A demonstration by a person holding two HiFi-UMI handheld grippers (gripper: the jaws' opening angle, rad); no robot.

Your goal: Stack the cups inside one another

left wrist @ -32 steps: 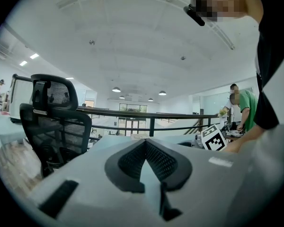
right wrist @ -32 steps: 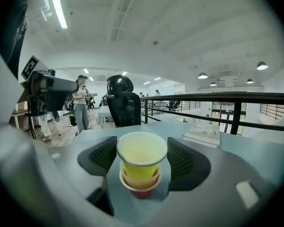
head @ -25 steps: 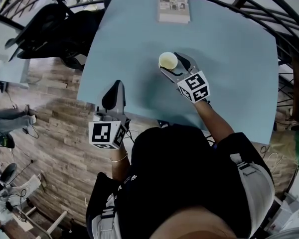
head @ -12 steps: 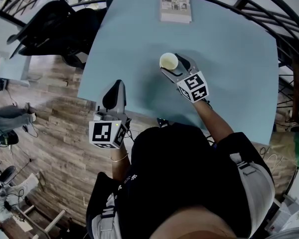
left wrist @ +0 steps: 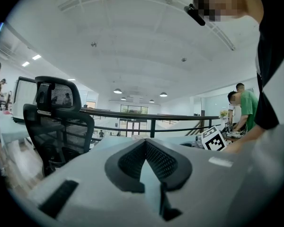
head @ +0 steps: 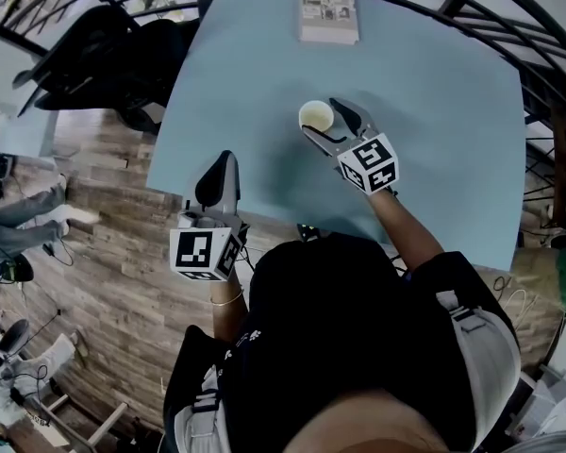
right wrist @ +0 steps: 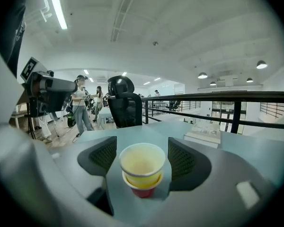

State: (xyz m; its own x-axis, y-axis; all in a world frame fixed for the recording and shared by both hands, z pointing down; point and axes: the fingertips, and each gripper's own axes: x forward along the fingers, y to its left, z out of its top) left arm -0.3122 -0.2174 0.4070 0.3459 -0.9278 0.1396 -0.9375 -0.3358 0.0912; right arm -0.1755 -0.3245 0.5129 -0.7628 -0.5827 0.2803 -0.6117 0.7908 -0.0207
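A yellow cup nested in a red cup (right wrist: 142,170) stands upright on the light blue table (head: 443,149). From the head view the stack (head: 317,114) shows as one pale round rim. My right gripper (head: 323,118) is open, one finger on each side of the stack, and its pads (right wrist: 105,157) sit close to the rim with a thin gap. My left gripper (head: 221,163) is shut and holds nothing; it hovers at the table's near left edge, well away from the cups. Its pads (left wrist: 157,161) meet in a V.
A flat book or box (head: 328,10) lies at the table's far edge. A black office chair (head: 108,55) stands off the table's left side over a wooden floor. A metal railing (right wrist: 236,110) runs behind the table. People stand in the background.
The cups and both grippers hold their places. Only a person on the floor at the far left has moved.
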